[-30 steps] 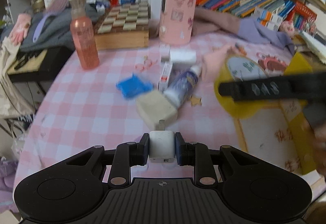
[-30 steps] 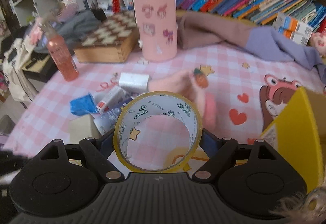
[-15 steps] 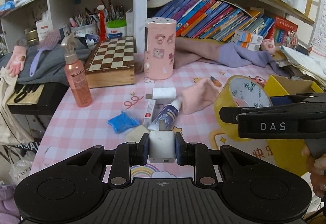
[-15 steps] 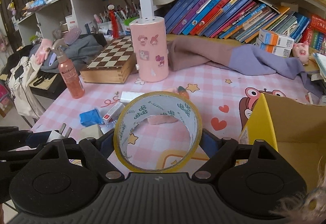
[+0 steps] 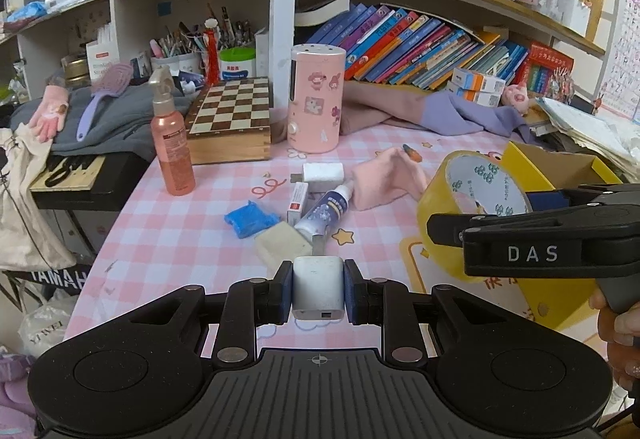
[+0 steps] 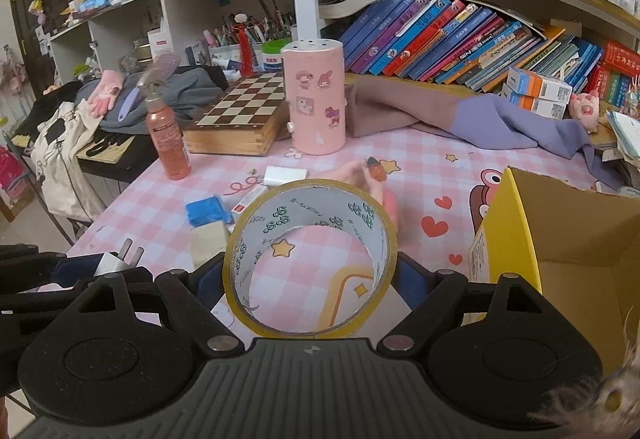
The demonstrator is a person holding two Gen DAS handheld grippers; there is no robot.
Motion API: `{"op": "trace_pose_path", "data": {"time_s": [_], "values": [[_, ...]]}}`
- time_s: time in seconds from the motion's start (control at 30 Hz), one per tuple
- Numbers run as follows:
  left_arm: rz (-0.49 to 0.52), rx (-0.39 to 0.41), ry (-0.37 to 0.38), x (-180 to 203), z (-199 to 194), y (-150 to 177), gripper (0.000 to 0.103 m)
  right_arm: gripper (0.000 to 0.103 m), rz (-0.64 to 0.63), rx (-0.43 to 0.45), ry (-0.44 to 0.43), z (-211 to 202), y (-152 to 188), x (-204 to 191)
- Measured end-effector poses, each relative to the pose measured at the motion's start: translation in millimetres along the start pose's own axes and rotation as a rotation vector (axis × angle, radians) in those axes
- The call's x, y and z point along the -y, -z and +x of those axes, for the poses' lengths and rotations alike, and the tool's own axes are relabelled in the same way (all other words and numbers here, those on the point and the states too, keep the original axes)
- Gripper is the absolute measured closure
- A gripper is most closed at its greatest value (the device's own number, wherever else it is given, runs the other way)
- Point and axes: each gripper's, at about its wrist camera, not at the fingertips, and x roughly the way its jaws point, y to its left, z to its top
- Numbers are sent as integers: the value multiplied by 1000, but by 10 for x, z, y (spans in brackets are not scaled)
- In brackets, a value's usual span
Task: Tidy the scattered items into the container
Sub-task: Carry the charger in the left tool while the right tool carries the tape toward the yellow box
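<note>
The charger [image 5: 318, 287] has a smooth white plastic shell with a slight sheen; its prongs [image 6: 132, 249] are bare metal. The tape roll [image 6: 310, 257] is glossy yellow film over a printed paper-like inner core. The box [image 6: 560, 239] is matt cardboard, yellow outside and plain brown inside. The tablecloth [image 5: 192, 223] is a smooth pink checked sheet. The chessboard case [image 5: 232, 119] is varnished wood. The spray bottle [image 5: 172, 151] is translucent pink plastic. The sock [image 5: 384, 179] is soft knitted cloth.

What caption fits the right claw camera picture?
Right claw grips a yellow tape roll beside the yellow box.
</note>
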Motion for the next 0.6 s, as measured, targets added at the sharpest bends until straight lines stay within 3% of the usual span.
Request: {"op": "trace_pose_path", "data": {"time_s": [0.6], "values": [[17,-7,14,43,-637,565,79,19,-2,-14,-8,-634,619,-325]]}}
